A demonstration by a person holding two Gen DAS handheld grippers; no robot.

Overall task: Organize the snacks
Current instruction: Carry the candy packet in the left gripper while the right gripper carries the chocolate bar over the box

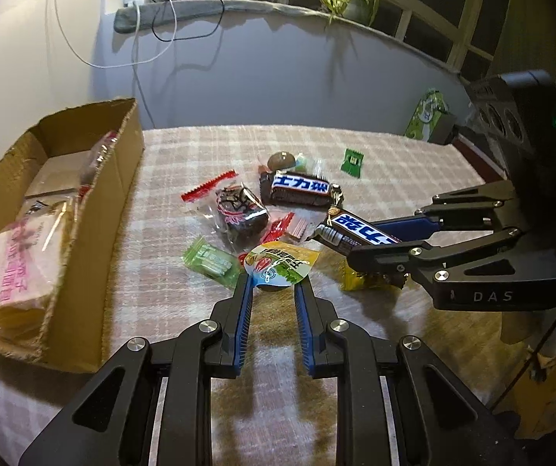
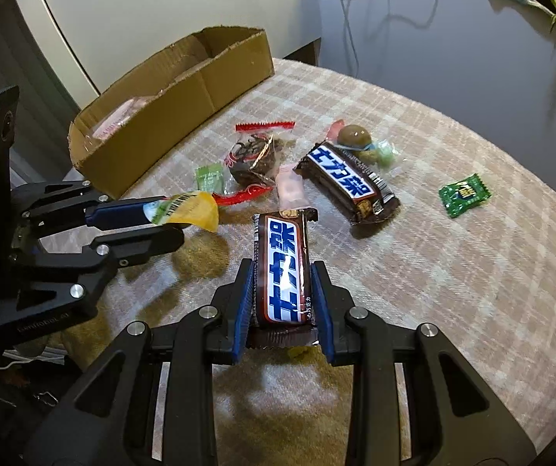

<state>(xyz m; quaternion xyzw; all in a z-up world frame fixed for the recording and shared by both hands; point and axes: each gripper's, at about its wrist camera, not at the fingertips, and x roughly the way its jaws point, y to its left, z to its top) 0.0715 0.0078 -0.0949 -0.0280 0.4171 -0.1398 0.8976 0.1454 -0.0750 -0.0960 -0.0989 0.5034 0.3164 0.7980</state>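
Observation:
My left gripper (image 1: 272, 283) is shut on a yellow jelly cup (image 1: 280, 268) with a printed foil lid and holds it above the table; it also shows in the right wrist view (image 2: 185, 209). My right gripper (image 2: 281, 272) is shut on a brown Snickers bar (image 2: 282, 268), lifted off the cloth; in the left wrist view that bar (image 1: 355, 233) sits in the right gripper (image 1: 340, 242). A second Snickers bar (image 2: 350, 184) lies on the table. A cardboard box (image 1: 95, 209) at the left holds packaged cakes (image 1: 18, 268).
On the plaid tablecloth (image 2: 452, 291) lie a dark cake in clear wrap (image 2: 252, 157), a pale green candy (image 2: 210, 176), a pink candy (image 2: 289, 190), a brown chocolate egg (image 2: 351, 136) and a dark green candy (image 2: 464, 194). A wall stands behind, with hanging cables.

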